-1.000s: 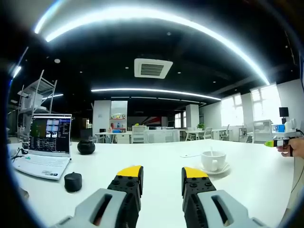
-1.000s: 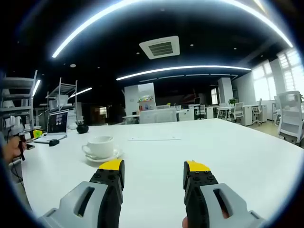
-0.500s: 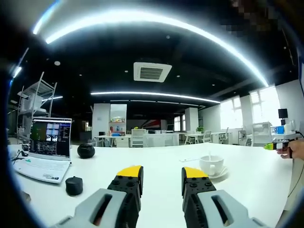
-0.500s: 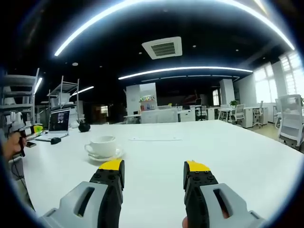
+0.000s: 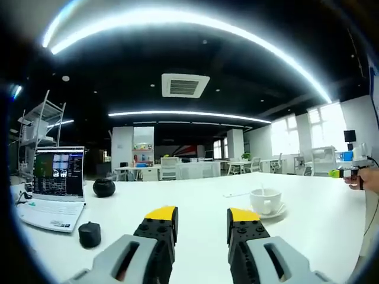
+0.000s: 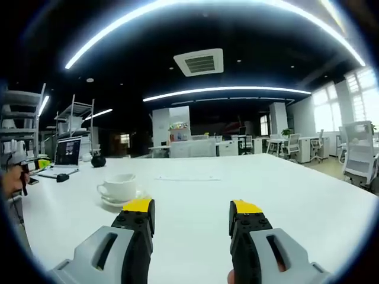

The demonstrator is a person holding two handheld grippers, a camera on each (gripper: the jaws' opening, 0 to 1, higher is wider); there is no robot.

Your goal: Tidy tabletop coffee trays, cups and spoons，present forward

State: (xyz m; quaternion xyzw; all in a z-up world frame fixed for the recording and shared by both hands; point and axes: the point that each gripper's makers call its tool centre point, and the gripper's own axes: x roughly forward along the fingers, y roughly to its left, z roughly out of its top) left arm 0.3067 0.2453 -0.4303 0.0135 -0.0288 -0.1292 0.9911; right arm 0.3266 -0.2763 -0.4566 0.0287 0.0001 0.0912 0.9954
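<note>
A white coffee cup [image 5: 265,200] stands on a white saucer [image 5: 278,210] on the white table, ahead and to the right of my left gripper [image 5: 202,220], which is open with nothing between its jaws. A thin spoon handle seems to rise from the cup. In the right gripper view the same cup [image 6: 118,187] and saucer [image 6: 116,202] stand ahead and to the left of my right gripper [image 6: 192,214], also open and holding nothing. The other gripper [image 5: 342,173] shows at the right edge of the left gripper view, in a person's hand.
An open laptop [image 5: 52,189], a round black object [image 5: 104,187] and a small black cylinder [image 5: 90,233] stand on the table's left part. A flat white strip [image 6: 187,178] lies beyond the cup. Office desks and chairs [image 6: 360,155] fill the background.
Both views have shifted slightly with the hands. The cup has drifted left and a little lower in the right gripper view. The jaws stay as they were.
</note>
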